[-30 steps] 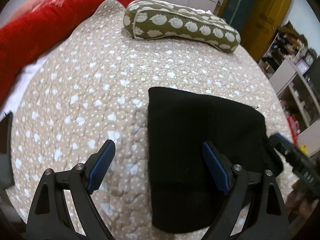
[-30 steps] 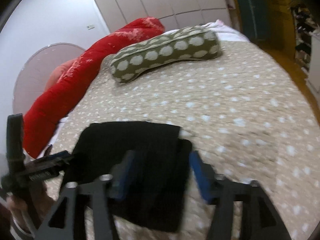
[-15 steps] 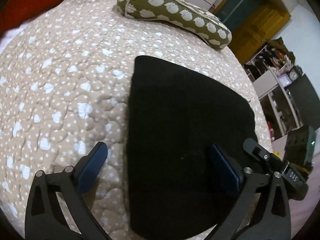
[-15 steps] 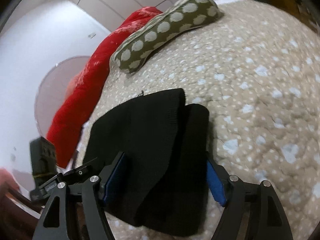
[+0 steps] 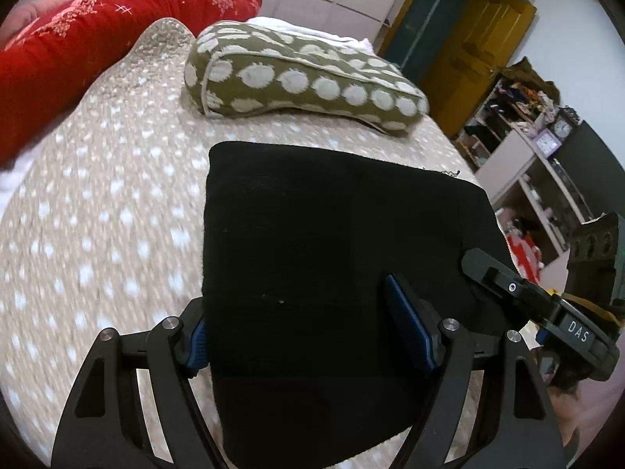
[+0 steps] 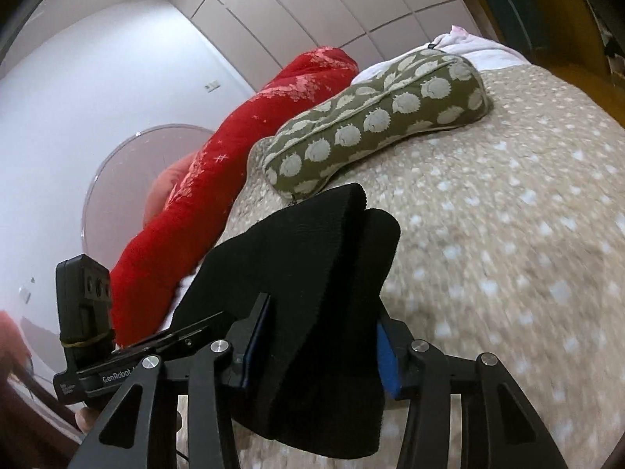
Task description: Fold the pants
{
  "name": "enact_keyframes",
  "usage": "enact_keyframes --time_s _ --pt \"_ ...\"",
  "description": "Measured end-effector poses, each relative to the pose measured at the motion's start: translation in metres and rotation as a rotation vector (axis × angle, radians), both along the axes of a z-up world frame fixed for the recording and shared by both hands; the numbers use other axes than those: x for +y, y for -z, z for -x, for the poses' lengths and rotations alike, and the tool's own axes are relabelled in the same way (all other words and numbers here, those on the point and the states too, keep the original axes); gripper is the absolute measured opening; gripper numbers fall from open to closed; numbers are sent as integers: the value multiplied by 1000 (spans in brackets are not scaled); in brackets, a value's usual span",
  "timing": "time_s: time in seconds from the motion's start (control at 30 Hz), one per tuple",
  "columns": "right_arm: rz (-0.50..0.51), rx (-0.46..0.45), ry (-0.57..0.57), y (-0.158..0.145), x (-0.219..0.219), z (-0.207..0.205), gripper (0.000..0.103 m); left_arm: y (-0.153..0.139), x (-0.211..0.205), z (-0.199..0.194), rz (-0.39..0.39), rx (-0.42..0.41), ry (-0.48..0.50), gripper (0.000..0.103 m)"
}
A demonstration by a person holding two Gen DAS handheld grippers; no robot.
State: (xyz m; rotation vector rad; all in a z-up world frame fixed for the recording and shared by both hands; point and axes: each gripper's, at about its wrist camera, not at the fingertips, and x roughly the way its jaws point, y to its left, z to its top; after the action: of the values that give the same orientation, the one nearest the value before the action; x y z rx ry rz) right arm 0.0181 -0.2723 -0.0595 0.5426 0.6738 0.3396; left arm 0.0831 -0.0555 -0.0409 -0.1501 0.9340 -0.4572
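Since the earlier frames: both grippers have drawn closer around the black pants (image 5: 336, 273), and both pairs of fingers have just been closing with the fabric between them.

Item, pants: a compact, several-layered black bundle lying on the bed (image 5: 109, 211), toward its near edge; we see stacked folds at its right-hand edge in the right wrist view.

Item, left gripper (image 5: 304, 336): fingers wide, straddling the bundle's near left portion; we cannot tell whether the pads press.

Item, right gripper (image 6: 320, 348): fingers drawn in against both sides of the stacked edge, apparently gripping it.

Item, surroundings: spotted olive cushion (image 5: 304, 78) and red bolster (image 5: 97, 39) near the bed's far edge, well apart from the pants.

Progress, as we judge it: folding largely done; a last fold, tidying or carrying off remains.
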Motion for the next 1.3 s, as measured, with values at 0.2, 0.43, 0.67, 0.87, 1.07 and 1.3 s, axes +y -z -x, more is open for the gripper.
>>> enact_keyframes --time_s 0.2,0.43,0.67,0.87,1.07,1.3 --pt "151 166 30 39 3 -41 62 41 0 -34 -70 106 -26 83" --pt "319 78 66 -2 7 -9 62 39 10 -33 -67 71 -49 88" --pt "440 36 18 -8 43 -19 51 40 8 -30 -68 66 -63 88" --pt "480 78 36 20 46 -19 51 38 2 -24 -104 39 -78 88" --pt "432 64 44 2 43 -7 51 23 5 -5 -186 -25 -121 88" --pt "410 78 89 -3 44 2 51 15 11 16 -225 -64 -147 88"
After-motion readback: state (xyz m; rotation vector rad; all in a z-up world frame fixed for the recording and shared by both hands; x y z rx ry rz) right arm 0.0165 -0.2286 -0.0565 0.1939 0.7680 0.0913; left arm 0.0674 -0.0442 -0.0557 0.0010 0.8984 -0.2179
